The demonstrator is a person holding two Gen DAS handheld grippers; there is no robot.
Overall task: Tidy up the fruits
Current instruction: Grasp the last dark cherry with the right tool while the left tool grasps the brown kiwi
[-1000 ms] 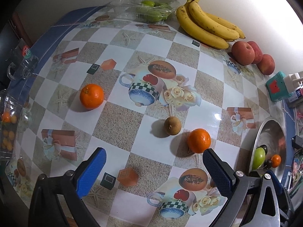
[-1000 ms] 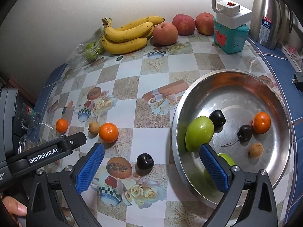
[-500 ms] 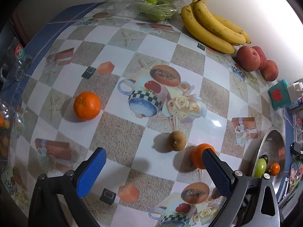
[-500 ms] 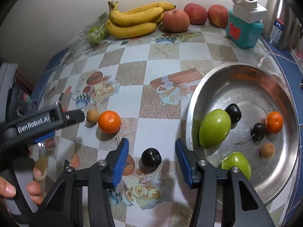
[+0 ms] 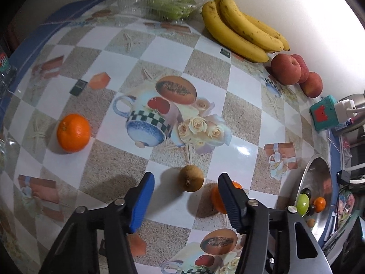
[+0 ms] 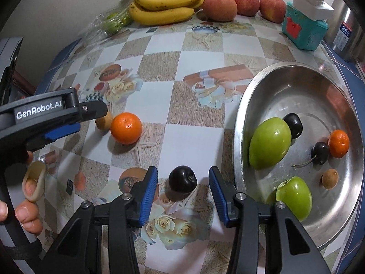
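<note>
Straddling a small brown fruit [image 5: 191, 178] on the bench [image 5: 237, 116], the left gripper [image 5: 186, 196] has jaws half open, just closing, pads clear of it. The right gripper [image 6: 183, 188] likewise brackets a dark cherry [image 6: 182, 179], jaws partly open and just narrowing, not touching. Right of it, the steel bowl [image 6: 294, 84] holds green fruits, cherries and a tangerine. An orange [image 6: 126, 127] lies farther left; bananas [image 6: 166, 4] and peaches [image 6: 219, 6] line the far wall.
</note>
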